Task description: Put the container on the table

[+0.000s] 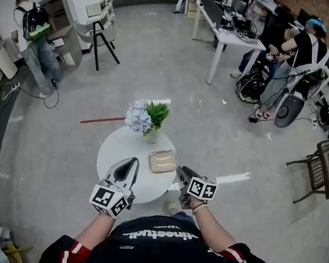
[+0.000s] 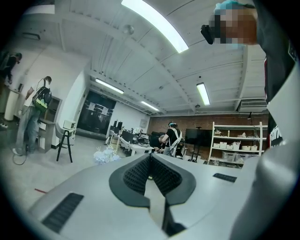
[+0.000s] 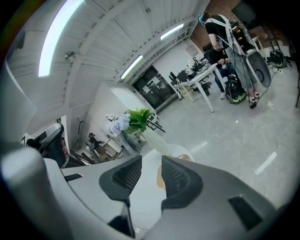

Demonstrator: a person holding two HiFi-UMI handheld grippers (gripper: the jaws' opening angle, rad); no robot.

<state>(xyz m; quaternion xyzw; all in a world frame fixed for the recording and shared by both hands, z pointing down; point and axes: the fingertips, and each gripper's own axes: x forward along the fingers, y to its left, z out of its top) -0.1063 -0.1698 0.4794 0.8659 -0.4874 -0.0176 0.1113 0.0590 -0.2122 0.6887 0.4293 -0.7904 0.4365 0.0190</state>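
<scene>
My left gripper (image 1: 132, 162) is clenched: in the left gripper view its ribbed pads meet along a single seam with nothing caught between them, and it points up toward the room rather than at the table. My right gripper (image 1: 179, 170) is released, with a clear gap between its two dark pads and nothing inside that gap. Through it, in the right gripper view, I see white tabletop and a sliver of tan. From the head view both grippers hover at the near side of the round white table (image 1: 117, 147), the left over its near edge and the right at its right rim. The container (image 1: 162, 161), a shallow tan rectangular tray, sits flat on the table between the two gripper tips, just beside the right one and a little farther from the left. Neither gripper holds it. I cannot tell whether anything is inside it. Behind it, at the far edge of the table, stands a vase (image 1: 152, 136) holding pale blue flowers (image 1: 137, 118) and green leaves (image 1: 157, 113).
</scene>
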